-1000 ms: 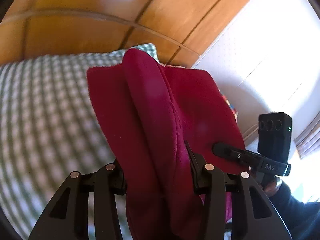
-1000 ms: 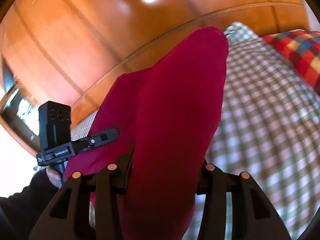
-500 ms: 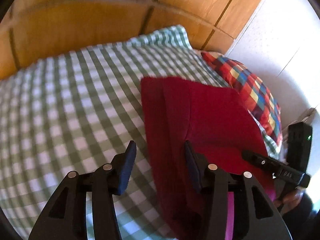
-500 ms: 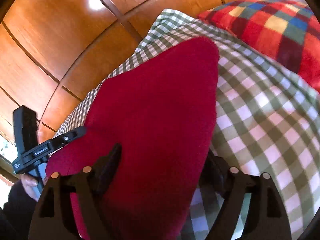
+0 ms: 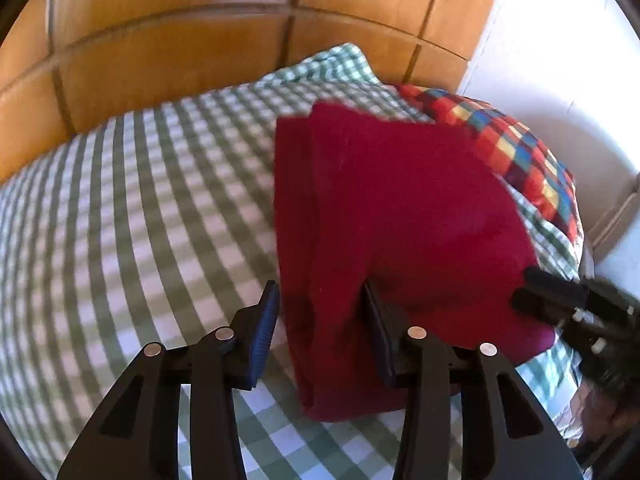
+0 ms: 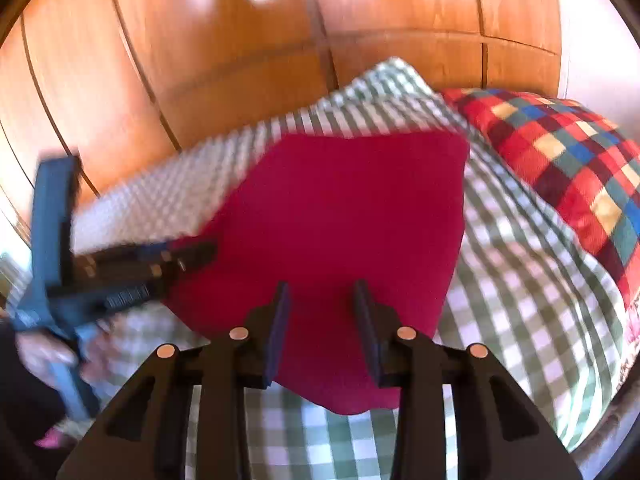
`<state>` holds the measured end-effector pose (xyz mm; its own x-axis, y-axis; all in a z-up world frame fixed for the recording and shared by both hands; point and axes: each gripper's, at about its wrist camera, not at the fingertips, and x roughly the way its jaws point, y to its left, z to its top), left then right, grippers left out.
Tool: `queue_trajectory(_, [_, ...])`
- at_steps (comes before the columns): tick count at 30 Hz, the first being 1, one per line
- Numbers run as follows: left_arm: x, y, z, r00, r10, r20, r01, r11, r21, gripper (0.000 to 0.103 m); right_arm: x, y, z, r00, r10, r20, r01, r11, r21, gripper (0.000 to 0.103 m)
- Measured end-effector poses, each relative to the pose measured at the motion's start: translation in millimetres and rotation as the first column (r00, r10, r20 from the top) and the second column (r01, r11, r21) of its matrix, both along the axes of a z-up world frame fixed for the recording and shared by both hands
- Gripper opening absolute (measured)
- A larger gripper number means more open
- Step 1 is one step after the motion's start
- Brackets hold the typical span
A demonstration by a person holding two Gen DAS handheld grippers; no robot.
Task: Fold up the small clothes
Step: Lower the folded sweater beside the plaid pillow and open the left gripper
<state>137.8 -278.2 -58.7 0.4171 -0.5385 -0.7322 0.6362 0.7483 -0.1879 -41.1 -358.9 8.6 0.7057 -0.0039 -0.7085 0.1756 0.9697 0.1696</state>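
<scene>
Cloth (image 5: 400,220), dark red and folded flat, lies on the bed (image 5: 140,220) with its green and white checked cover. The far edge of the cloth is near the wooden wall (image 5: 180,52), and a pillow (image 5: 528,168) in red, blue and yellow squares is just beside the cloth, on the side of the white wall.

Left hand-held gripper (image 5: 318,320) is over the near left corner of the cloth. Its jaws are closing. The left edge of the cloth is between them: the inner pad touches the fabric, but the outer pad (image 5: 264,328) stands just apart from it, so the fabric is not pinched.

Right hand-held gripper (image 6: 320,320) is over the near edge of the cloth, and its jaws are closing too. The red fabric shows between the two pads (image 6: 280,328), under them, and I cannot tell if they already press on it.

Each gripper is blurred in the view of the other, at the corners of the cloth.
</scene>
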Motion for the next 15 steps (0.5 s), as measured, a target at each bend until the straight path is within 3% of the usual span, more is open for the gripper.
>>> queue_trajectory(3, [-4.3,8.3,7.4,0.999,0.036,-0.016,-0.037,0.999,-0.029,0.044,-0.5,5.4,3.4,0.999,-0.03,0.012,0.031,0.999,-0.021,0.033])
queue_trajectory(5, [-14.1,20.5,19.0,0.998,0.064,0.02,-0.063,0.997,-0.034,0.044,-1.1,3.9,5.3,0.999,-0.041,0.018,0.041,0.999,-0.01,0.033])
queue_trajectory(8, [-28.1,33.6,34.1,0.992,0.103,0.075,-0.1,0.994,-0.04,0.046,-9.2,3.6,14.7,0.997,-0.059,0.045,0.058,0.998,0.013,0.051])
queue_trajectory(9, [-35.3,39.1,40.7,0.988,0.118,0.098,-0.115,0.993,-0.041,0.048,-14.9,6.7,18.8,0.996,-0.074,0.058,0.073,0.997,0.018,0.062])
queue_trajectory(11, [-43.8,43.4,46.4,0.98,0.146,0.137,-0.142,0.989,-0.039,0.061,-21.5,11.7,24.3,0.992,-0.097,0.078,0.096,0.995,0.013,0.069])
queue_trajectory(13, [-55.5,54.1,54.3,0.969,0.174,0.173,-0.169,0.985,-0.044,0.062,-31.2,21.2,28.4,0.987,-0.133,0.093,0.133,0.991,0.008,0.085])
queue_trajectory(15, [-65.4,60.9,58.9,0.96,0.201,0.193,-0.198,0.98,-0.034,0.066,-36.8,28.1,30.5,0.981,-0.167,0.097,0.169,0.985,-0.016,0.09])
